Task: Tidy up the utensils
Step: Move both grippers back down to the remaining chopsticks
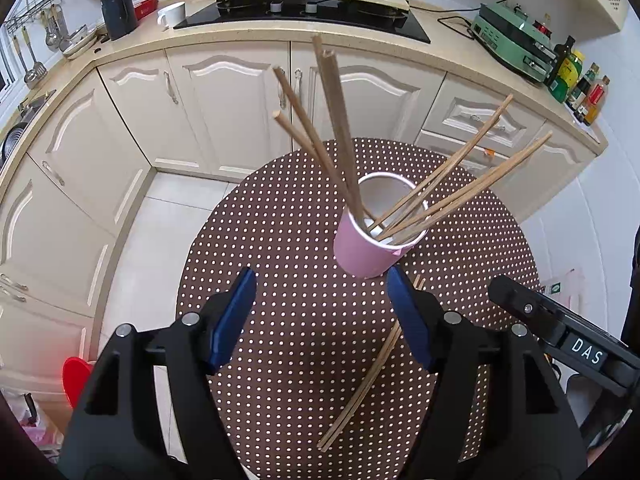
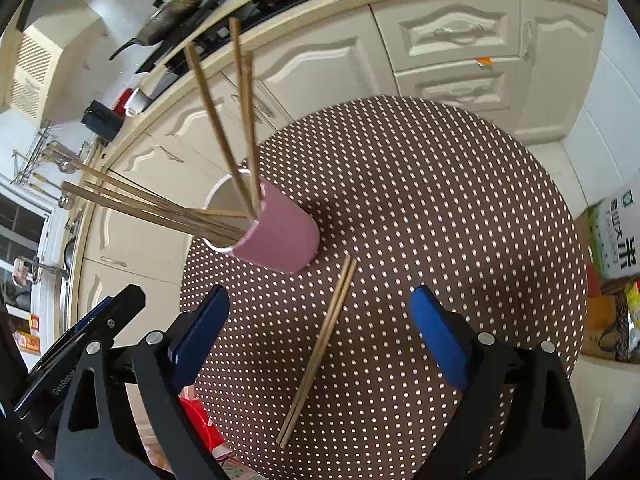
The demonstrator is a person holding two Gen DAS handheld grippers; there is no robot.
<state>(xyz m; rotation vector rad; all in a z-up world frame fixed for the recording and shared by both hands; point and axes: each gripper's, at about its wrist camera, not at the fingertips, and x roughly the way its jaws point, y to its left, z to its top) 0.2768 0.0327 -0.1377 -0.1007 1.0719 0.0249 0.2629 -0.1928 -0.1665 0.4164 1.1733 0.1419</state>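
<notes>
A pink cup [image 1: 364, 250] stands on a round brown dotted table [image 1: 280, 240] and holds several wooden chopsticks [image 1: 340, 128] that lean out left and right. A loose pair of chopsticks [image 1: 360, 384] lies flat on the table in front of the cup. My left gripper [image 1: 322, 316] is open and empty, above the table just short of the cup. In the right wrist view the cup [image 2: 280, 236] is ahead to the left, and the loose pair [image 2: 320, 344] lies between the open fingers of my right gripper [image 2: 320, 328], which hovers above it.
Cream kitchen cabinets [image 1: 224, 112] and a counter with a black hob [image 1: 304, 12] curve behind the table. The right gripper's body [image 1: 560, 328] shows at the left view's right edge. Boxes and bags [image 2: 616, 240] stand on the floor to the right.
</notes>
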